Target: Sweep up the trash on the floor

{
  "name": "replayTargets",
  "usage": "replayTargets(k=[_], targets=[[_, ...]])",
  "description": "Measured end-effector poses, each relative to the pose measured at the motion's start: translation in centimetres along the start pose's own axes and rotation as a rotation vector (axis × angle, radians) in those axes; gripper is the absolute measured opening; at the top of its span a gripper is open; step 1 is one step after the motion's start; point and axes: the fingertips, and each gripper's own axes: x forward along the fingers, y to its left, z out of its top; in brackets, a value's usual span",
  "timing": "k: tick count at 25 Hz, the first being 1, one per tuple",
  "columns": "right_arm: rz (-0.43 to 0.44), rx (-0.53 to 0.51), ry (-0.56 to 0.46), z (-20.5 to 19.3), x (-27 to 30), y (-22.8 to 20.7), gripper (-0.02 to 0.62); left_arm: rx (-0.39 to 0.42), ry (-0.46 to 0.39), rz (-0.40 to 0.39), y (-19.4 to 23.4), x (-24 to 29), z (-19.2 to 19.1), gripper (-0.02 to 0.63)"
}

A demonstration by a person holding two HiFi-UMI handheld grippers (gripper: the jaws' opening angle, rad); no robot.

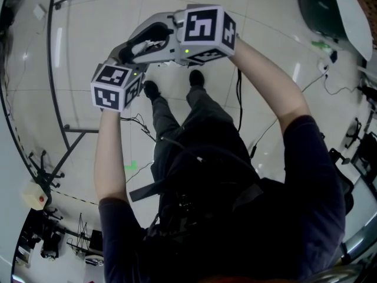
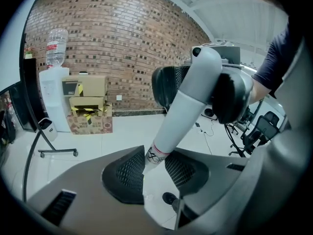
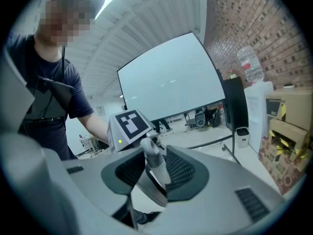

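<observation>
A pale grey, tube-like handle [image 2: 183,106] runs up between the dark mesh pads of my left gripper [image 2: 155,163], which is shut on it; its lower end carries a red-and-black band. Further up, my right gripper [image 3: 154,170] is shut on the same handle [image 3: 154,163], with the left gripper's marker cube [image 3: 128,126] just beyond. In the head view both grippers are held close together out in front, the left gripper [image 1: 132,63] lower left, the right gripper [image 1: 138,43] above it. No broom head or trash shows in any view.
White tiled floor [image 1: 106,22] lies below, with the person's black shoes [image 1: 151,89]. A black stand frame [image 1: 59,99] and cables [image 1: 259,134] lie on it. A water dispenser [image 2: 54,97], cardboard boxes [image 2: 90,106] and office chairs [image 2: 259,129] stand by the brick wall.
</observation>
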Motion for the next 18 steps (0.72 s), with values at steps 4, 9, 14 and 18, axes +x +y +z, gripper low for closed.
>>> replayTargets(k=[4, 9, 14, 18], targets=[[-0.016, -0.016, 0.007, 0.1, -0.1, 0.1, 0.151, 0.038, -0.003, -0.006, -0.3, 0.0, 0.0, 0.120], [-0.118, -0.060, -0.032, 1.5, -0.5, -1.0, 0.139, 0.136, -0.056, 0.060, 0.4, -0.5, 1.7, 0.101], [-0.205, -0.144, -0.091, 4.8, -0.7, -1.1, 0.125, 0.186, -0.116, 0.053, 0.5, -2.3, 3.8, 0.098], [-0.283, -0.185, -0.152, 8.6, -1.3, -0.2, 0.120, 0.251, -0.173, 0.029, 0.0, -5.1, 6.5, 0.097]])
